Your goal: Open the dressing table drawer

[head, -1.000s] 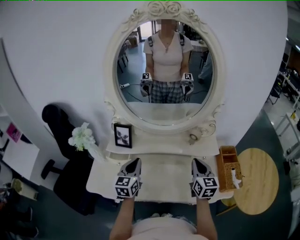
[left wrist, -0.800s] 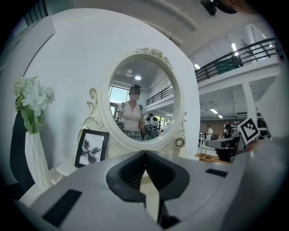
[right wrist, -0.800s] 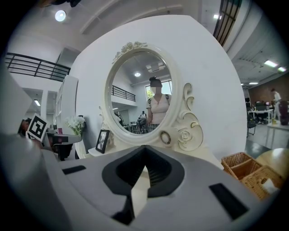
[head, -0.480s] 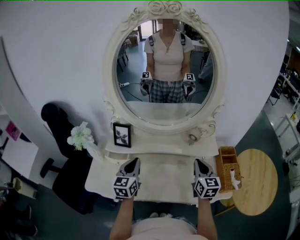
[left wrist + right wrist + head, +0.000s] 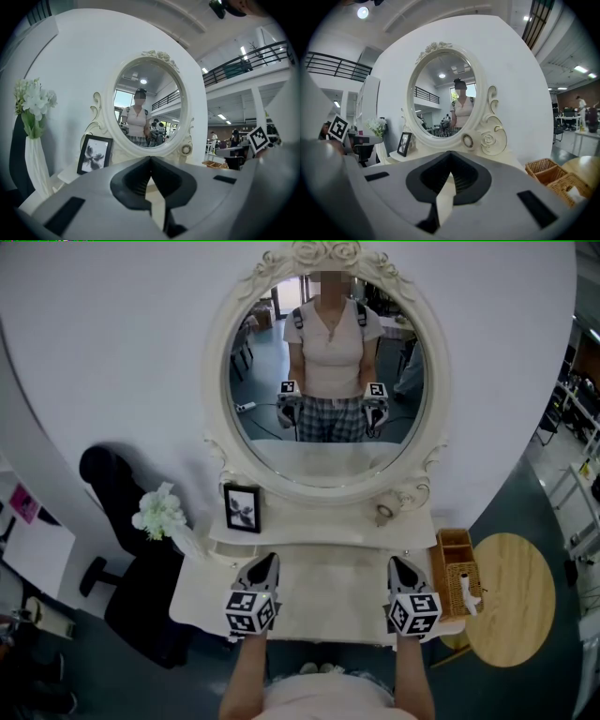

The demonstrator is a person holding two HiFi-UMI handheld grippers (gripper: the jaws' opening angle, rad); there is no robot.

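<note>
While pointing near-level, L hand-held gripper (image 5: 270, 561) & R hand-held gripper (image 5: 397, 562) sit closed – empty.

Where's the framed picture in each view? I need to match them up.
Head view: framed picture on the shelf, left of centre, under the oval mirror's left edge.
Left gripper view: lower left, between the white flowers and the mirror.
Right gripper view: small, left of centre, at the mirror's lower left.
Shared landmark: the oval mirror.

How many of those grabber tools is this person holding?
2: the left gripper over the table, at its left side; the right gripper at its right side. The mirror reflects both.
</note>
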